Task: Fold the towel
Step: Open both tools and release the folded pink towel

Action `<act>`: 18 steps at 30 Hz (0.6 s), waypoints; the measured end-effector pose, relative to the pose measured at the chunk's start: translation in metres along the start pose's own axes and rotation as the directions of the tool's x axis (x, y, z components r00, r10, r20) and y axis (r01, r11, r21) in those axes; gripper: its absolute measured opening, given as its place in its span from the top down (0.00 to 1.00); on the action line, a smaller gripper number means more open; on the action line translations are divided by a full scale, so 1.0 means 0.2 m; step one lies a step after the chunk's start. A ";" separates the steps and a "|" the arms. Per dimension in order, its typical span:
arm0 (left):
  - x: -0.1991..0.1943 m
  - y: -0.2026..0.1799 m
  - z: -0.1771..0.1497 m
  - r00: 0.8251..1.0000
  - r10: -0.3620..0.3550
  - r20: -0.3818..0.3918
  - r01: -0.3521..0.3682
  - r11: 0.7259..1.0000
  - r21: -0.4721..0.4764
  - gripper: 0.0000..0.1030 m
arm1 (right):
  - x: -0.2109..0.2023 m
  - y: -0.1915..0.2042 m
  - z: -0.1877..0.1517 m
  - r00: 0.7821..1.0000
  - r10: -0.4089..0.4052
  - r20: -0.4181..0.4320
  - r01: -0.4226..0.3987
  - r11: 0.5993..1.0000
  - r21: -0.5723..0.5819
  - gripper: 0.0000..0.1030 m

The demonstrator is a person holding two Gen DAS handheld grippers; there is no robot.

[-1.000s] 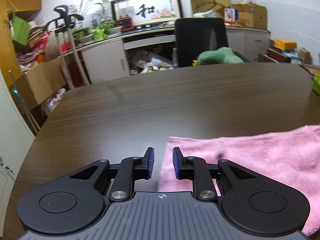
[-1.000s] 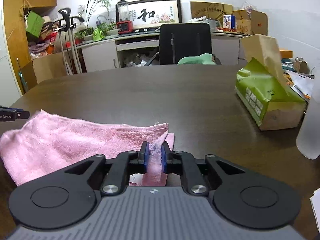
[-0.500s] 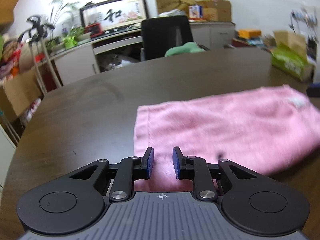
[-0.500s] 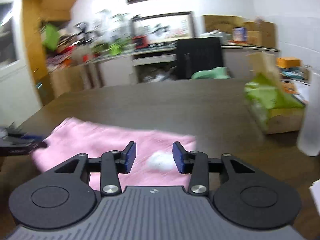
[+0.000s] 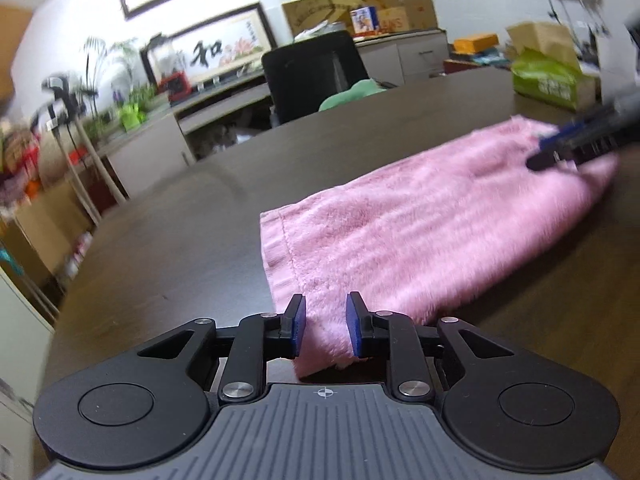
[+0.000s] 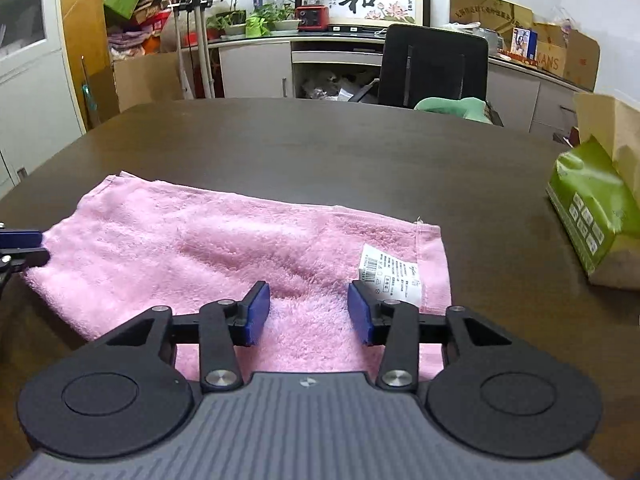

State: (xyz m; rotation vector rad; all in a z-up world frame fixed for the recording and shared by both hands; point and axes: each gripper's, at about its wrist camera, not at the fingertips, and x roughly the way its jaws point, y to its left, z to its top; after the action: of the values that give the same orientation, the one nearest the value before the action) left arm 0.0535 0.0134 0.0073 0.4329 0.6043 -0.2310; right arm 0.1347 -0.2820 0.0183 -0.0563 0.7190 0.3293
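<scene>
A pink towel (image 6: pixel 224 248) lies folded flat on the dark wooden table (image 6: pixel 320 140), with a white label (image 6: pixel 390 274) near its right end. My right gripper (image 6: pixel 307 310) is open over the towel's near edge, holding nothing. In the left wrist view the towel (image 5: pixel 420 232) stretches away to the right. My left gripper (image 5: pixel 325 326) is open with the towel's near left corner lying between its jaws. The right gripper's fingers (image 5: pixel 576 142) show blurred at the towel's far end, and the left gripper's fingertips (image 6: pixel 20 246) show at the towel's left end.
A green tissue pack (image 6: pixel 596 216) stands on the table to the right of the towel; it also shows in the left wrist view (image 5: pixel 548 80). A black office chair (image 6: pixel 434 66) with a green cushion sits behind the far table edge. Cabinets and clutter line the wall.
My right gripper let go of the towel's corner and opened wide; the towel now lies flat. My left gripper swung right and moved in over the towel's left corner.
</scene>
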 end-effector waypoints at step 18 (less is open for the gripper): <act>-0.03 0.06 0.02 1.000 0.001 -0.011 -0.002 0.997 -0.080 0.75 | -0.18 0.00 -0.16 0.998 0.058 -0.019 -0.058 0.998 0.024 0.33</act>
State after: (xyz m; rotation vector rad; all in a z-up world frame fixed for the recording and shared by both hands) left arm 0.0545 0.0226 0.0173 0.3578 0.6217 -0.2023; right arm 0.0888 -0.2969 0.0189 -0.0164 0.7448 0.3762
